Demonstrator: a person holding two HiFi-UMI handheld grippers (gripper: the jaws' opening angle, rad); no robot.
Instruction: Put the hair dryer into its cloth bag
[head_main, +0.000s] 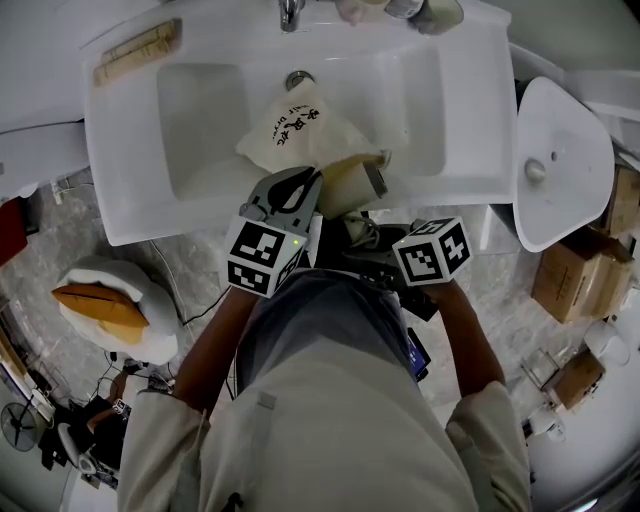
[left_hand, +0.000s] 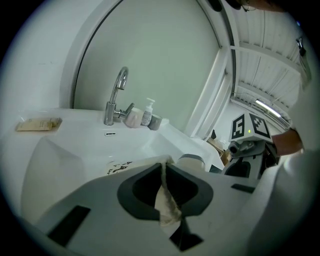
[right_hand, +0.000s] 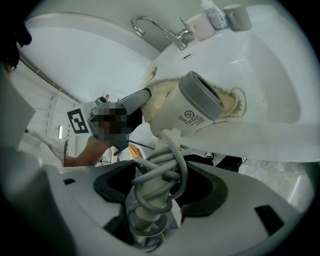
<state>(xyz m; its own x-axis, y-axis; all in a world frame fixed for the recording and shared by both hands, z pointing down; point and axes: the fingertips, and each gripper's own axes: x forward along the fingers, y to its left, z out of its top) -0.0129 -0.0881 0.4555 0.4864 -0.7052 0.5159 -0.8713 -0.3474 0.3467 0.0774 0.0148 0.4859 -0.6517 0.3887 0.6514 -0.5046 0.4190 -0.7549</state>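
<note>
Jaws nearly shut, your left gripper (left_hand: 164, 176) pinches the limp cloth bag (head_main: 300, 125); your right gripper (right_hand: 157, 189) clamps wide on the rigid hair dryer (right_hand: 187, 107) — its cord-wrapped handle, likely the soundest hold — front end in the bag's mouth.

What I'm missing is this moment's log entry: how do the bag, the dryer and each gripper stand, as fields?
place: sink
bag: lies in the basin, mouth toward the person
dryer: far end inside the bag's mouth; grey-rimmed end and handle outside
cord: wound round the handle
left gripper: shut on the bag's edge
right gripper: clamped on the dryer's cord-wrapped handle
</note>
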